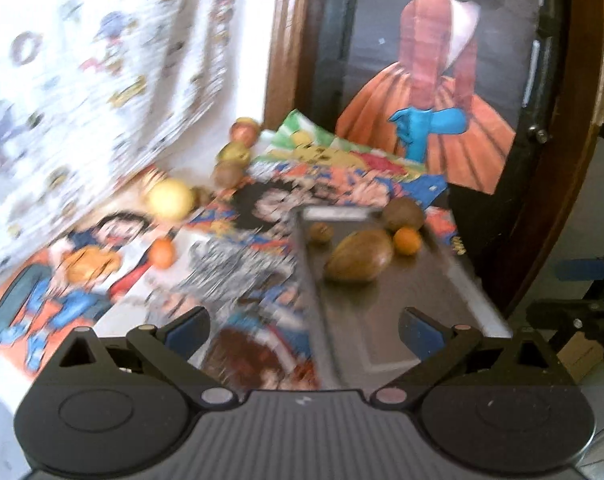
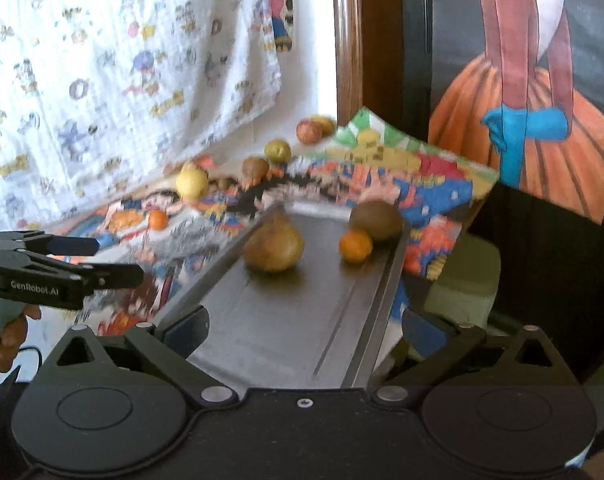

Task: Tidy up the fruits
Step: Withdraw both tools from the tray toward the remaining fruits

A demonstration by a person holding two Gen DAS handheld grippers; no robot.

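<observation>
Motion blur smears the left wrist view, so the small brownish item (image 1: 321, 233) at the far left corner of the metal tray (image 1: 390, 320) cannot be identified. On the tray's far end lie a large brown fruit (image 2: 273, 245), a small orange (image 2: 355, 245) just beside it, and a kiwi (image 2: 376, 219) touching the orange at the tray's far edge. Left of the tray, on the cartoon-print cloth (image 2: 434, 168), sit a yellow fruit (image 2: 191, 182), a second small orange (image 2: 158, 219), a brown kiwi-like fruit (image 2: 255, 167), a yellowish fruit (image 2: 277, 149) and a reddish fruit (image 2: 309, 131); their kinds are uncertain. The left gripper (image 1: 304, 326) stands with its fingers spread wide, empty, over the tray's near left rim. The right gripper (image 2: 304, 326) is likewise spread apart and empty above the tray's near end. A painted canvas (image 2: 542, 120) rises behind the tray; a patterned white sheet (image 2: 101, 80) hangs to its left.
</observation>
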